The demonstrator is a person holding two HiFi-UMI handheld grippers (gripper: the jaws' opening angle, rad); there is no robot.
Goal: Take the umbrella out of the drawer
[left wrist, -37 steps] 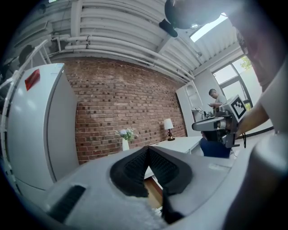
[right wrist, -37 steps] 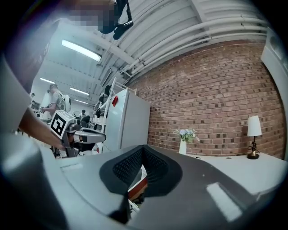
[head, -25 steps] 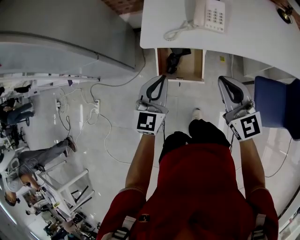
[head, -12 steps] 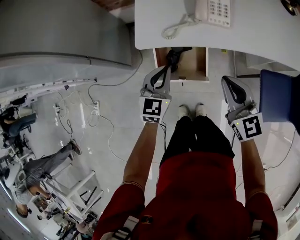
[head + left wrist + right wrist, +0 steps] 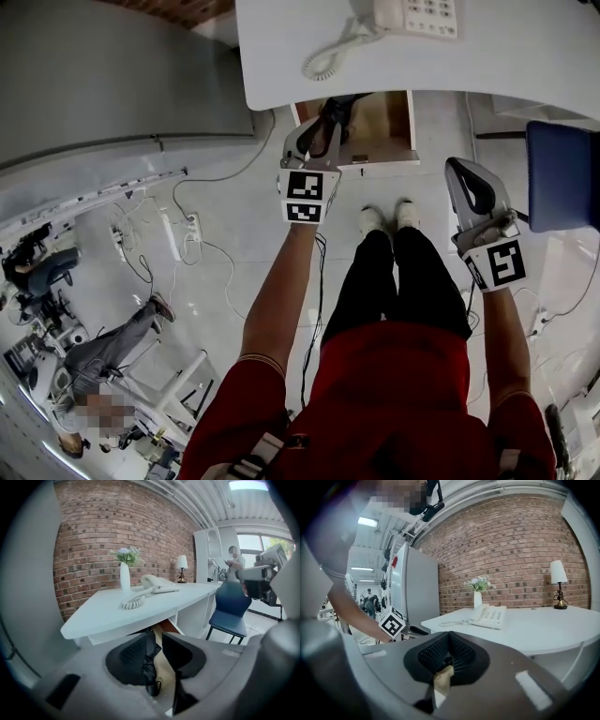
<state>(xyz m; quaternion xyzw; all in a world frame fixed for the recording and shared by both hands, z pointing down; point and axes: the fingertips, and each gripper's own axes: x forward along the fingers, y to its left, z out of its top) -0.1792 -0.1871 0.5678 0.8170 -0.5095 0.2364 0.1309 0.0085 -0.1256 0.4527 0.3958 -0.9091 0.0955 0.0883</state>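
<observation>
- Currently, the tall grey cabinet [image 5: 112, 84] stands on the floor to the person's left, apart from the desk.
- The white surface [image 5: 525, 66] runs across the top of the head view. A brick wall is behind it in both gripper views.
- A blue chair [image 5: 562, 173] stands on the person's right, beside the surface.
- The drawer [image 5: 386, 127] is pulled out from under the surface's front edge, with its wooden inside exposed.
- The left tool [image 5: 319, 127] reaches forward and downward to the drawer's left half, tips at its open top. Its jaws are spread a little and have just been opening. No squeeze on anything is visible.
- The right tool [image 5: 449, 635] is held over the floor well to the right of the drawer, near the chair. Its jaws are pressed together at the tips and pinch nothing.
- The umbrella [image 5: 151, 667] is black and folded, and lies inside the drawer along its left side. In the left gripper view it lines up with the gap between that tool's jaws, strap loop nearest the tool. Whether it sits between the pads or just past them cannot be told.
- A white telephone [image 5: 417, 14] with a coiled cord sits on the surface, above the drawer.
- A white vase [image 5: 124, 576] of flowers stands beside the telephone, with a small lamp [image 5: 182, 566] further along.
</observation>
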